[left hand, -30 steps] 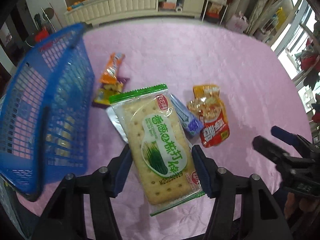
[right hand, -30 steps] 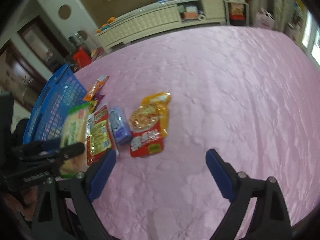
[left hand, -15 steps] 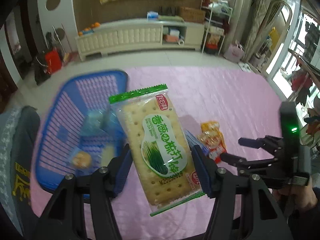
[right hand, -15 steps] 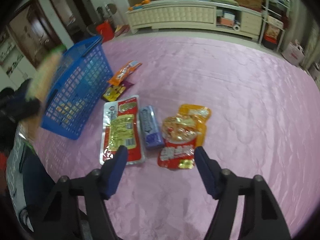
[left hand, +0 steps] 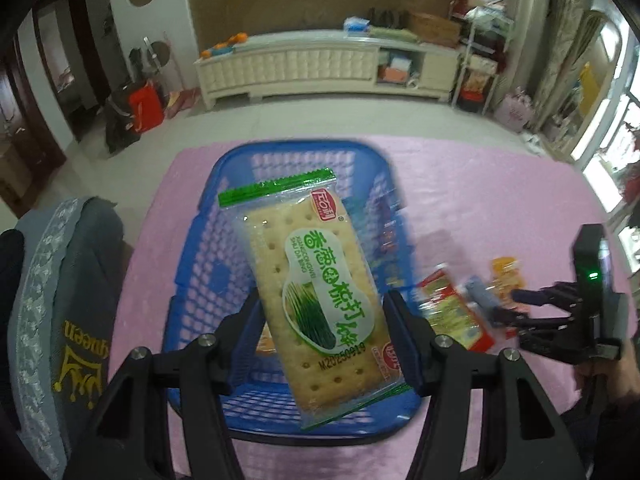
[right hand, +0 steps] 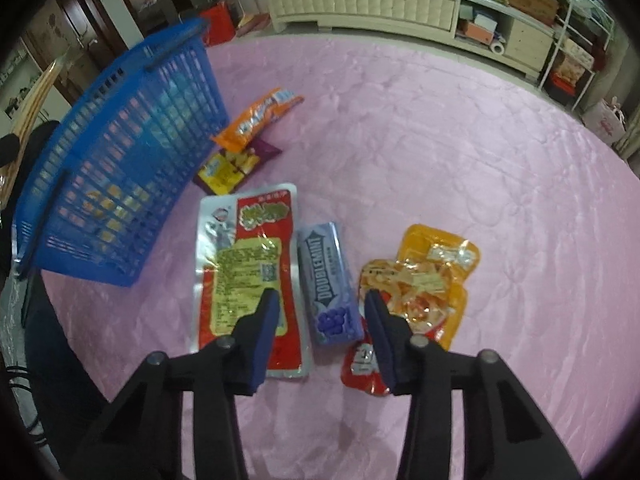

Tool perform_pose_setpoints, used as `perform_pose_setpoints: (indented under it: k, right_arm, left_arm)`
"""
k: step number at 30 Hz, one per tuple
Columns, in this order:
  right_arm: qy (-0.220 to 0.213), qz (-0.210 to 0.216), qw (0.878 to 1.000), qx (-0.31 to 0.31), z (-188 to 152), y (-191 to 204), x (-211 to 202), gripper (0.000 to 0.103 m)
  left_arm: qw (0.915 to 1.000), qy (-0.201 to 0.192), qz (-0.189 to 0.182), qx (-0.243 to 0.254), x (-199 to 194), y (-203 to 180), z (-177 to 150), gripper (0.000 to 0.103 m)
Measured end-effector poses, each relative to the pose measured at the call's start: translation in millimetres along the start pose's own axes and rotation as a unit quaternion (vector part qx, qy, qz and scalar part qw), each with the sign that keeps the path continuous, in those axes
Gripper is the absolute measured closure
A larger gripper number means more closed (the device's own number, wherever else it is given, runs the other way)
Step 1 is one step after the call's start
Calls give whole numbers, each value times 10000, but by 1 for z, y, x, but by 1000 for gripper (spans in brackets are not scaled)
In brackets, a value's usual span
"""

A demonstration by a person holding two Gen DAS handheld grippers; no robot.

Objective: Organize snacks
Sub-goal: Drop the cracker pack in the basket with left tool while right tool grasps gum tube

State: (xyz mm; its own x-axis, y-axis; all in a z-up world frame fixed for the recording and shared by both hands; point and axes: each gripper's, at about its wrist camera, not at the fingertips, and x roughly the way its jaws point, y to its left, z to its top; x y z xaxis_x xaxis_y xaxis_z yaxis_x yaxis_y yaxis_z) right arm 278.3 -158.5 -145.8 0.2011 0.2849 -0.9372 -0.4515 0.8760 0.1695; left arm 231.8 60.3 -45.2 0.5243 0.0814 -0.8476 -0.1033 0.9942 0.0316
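My left gripper (left hand: 326, 330) is shut on a green-and-white cracker pack (left hand: 316, 288) and holds it above the blue basket (left hand: 200, 280). The basket also shows in the right wrist view (right hand: 120, 160) at the left, with several snacks inside. My right gripper (right hand: 320, 312) is open, its fingers on either side of a blue Doublemint gum pack (right hand: 326, 276) on the pink cloth. A red-and-silver pouch (right hand: 244, 264) lies left of the gum. An orange-and-red pouch (right hand: 424, 280) lies to its right.
An orange snack bag (right hand: 260, 116) and a purple-yellow packet (right hand: 232, 166) lie beside the basket's right wall. The pink cloth (right hand: 460, 140) stretches far to the right. A grey cushion (left hand: 60, 300) sits at the table's left edge. A white cabinet stands behind.
My left gripper has carried the cracker pack left, from above the table snacks to over the basket. My right gripper has moved down and forward around the gum pack, and its fingers have narrowed.
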Motion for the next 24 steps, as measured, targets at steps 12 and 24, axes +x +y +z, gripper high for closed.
perform_pose_setpoints:
  k: [12, 24]
  right_arm:
    - [291, -132, 9994, -95, 3, 2, 28, 59]
    - [391, -127, 9990, -159, 22, 12, 41, 68]
  left_arm:
    - [9949, 738, 122, 676, 62, 1, -7, 46]
    - [9932, 921, -228, 678, 76, 0, -14, 40]
